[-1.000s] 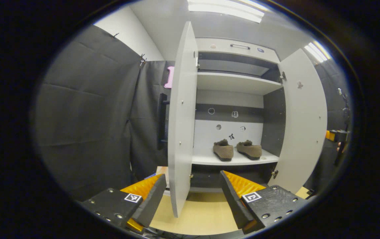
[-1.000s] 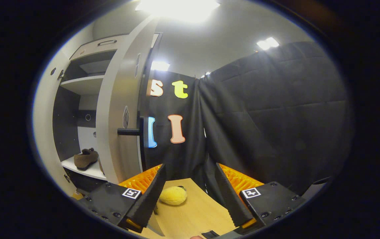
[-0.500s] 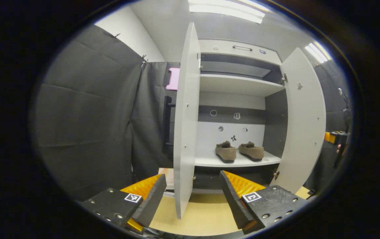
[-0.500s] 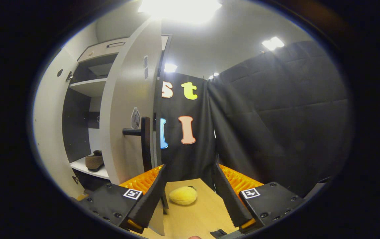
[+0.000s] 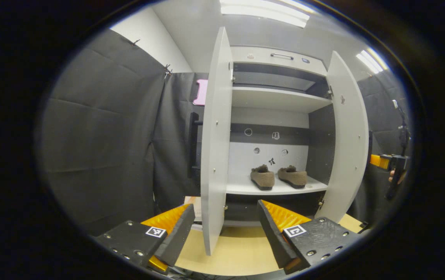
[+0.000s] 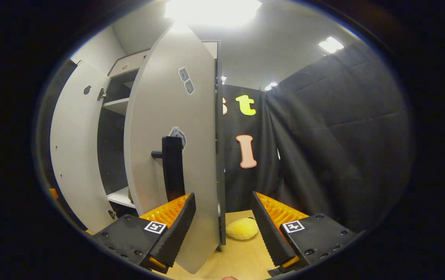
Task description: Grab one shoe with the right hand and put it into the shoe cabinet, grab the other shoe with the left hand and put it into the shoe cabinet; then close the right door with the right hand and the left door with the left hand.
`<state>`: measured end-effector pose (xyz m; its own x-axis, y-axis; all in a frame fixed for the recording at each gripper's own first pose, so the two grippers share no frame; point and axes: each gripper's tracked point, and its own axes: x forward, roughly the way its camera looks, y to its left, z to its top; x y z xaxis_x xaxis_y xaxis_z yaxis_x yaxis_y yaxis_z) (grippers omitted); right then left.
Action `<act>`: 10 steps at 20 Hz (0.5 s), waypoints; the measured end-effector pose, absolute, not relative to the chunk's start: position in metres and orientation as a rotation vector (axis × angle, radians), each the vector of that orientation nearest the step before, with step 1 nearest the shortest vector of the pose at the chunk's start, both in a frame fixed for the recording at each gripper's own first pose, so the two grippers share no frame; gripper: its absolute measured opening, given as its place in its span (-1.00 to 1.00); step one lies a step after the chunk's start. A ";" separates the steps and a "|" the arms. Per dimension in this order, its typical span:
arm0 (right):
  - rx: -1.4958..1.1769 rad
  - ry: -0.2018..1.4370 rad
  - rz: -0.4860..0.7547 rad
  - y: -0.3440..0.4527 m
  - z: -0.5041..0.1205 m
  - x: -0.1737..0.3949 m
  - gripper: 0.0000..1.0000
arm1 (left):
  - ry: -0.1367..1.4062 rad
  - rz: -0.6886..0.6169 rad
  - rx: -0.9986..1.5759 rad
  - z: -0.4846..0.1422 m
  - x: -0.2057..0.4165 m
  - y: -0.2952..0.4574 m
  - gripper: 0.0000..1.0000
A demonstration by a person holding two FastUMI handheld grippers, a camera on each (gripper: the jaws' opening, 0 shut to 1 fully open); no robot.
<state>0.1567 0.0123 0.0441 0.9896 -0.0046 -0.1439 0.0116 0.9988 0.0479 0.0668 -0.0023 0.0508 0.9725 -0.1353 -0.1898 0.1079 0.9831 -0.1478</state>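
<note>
Shoes [image 5: 278, 177], a pair of brown fuzzy slippers, are sitting side by side on the lower white shelf [image 5: 276, 189] of the tall white-and-dark shoe cabinet [image 5: 278, 62], well ahead of the left gripper [image 5: 226, 229] and just above the line of its jaws. Both flat white panel doors are standing ajar. The left door [image 5: 215, 155] is showing edge-on, its lower end falling inside the gap between the left gripper's wide-open, empty jaws. The right door [image 6: 170, 155] is standing close in front of the right gripper [image 6: 222, 229], whose jaws are likewise spread wide and holding nothing; the door's free edge is lying between them, and its black vertical bar handle [image 6: 172, 167] is rising just above the left-hand finger. A soft yellow plush lump [image 6: 242, 228] is resting on the pale wooden surface [image 6: 241, 260] between the same jaws, behind the door. Judged from their build, the doors are stiff, light and free-swinging on hinges, so a push on the flat outer face near the handle, or a grip on the handle bar, is looking the surest hold; the smooth face is offering little friction.
</note>
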 end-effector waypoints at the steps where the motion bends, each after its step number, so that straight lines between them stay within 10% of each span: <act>1: 0.066 0.149 0.014 0.021 0.044 0.161 0.86 | 0.203 -0.116 -0.136 0.051 0.067 0.001 0.87; 10: 0.071 0.171 0.185 0.088 0.034 0.193 0.86 | 0.210 -0.037 -0.123 0.048 0.058 0.025 0.97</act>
<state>0.1926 0.0884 0.0343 0.9685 0.1884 -0.1628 -0.1764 0.9806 0.0856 0.0581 0.0246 0.0478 0.9774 -0.0496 -0.2054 0.0238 0.9917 -0.1261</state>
